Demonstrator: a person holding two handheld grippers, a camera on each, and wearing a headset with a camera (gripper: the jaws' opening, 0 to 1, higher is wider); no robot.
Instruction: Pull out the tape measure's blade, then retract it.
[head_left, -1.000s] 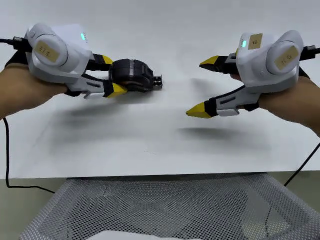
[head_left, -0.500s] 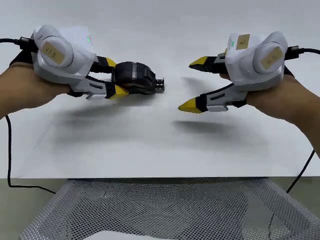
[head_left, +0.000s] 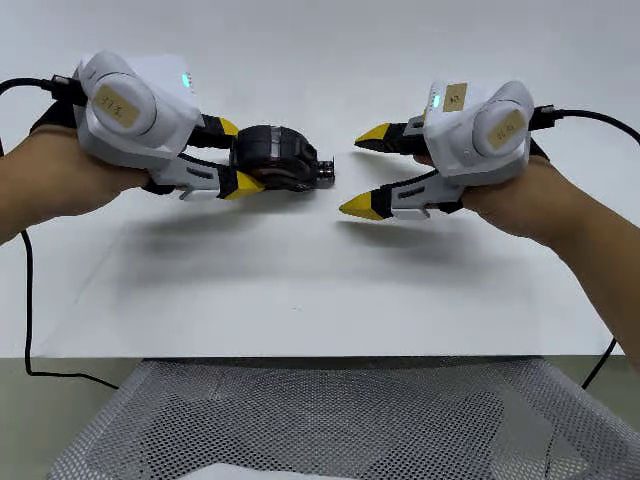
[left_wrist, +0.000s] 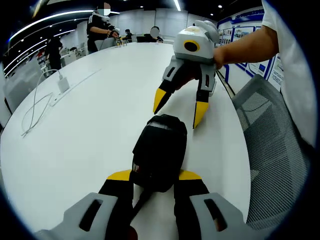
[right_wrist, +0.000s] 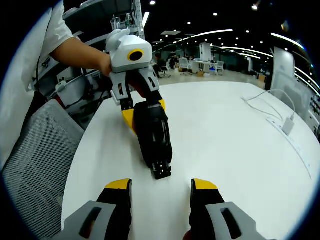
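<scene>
The left gripper (head_left: 238, 155) was clenched on the tape measure (head_left: 280, 158), its yellow-tipped jaws pressing the black case from either side near its rear end. The case sat toward the left of the white surface (head_left: 300, 270), low over it; whether it rested on the surface or was held just off it could not be told. The blade was wound in, and only its small end hook (head_left: 322, 172) stuck out of the case mouth, pointing toward the right gripper (head_left: 354, 174). That gripper was released, its jaws spread wide with nothing between them, and its yellow tips were near the hook but apart from it. In the right gripper view the hook (right_wrist: 161, 170) lay just ahead of the gap between the two jaws, roughly in line with it. In the left gripper view the right gripper (left_wrist: 177, 114) faced the tape measure head-on, just beyond the front of the case (left_wrist: 161, 150). A hand held each gripper. A grey mesh chair back (head_left: 330, 420) stood at the near edge of the surface, and a black cable (head_left: 25, 300) hung down on the left.
</scene>
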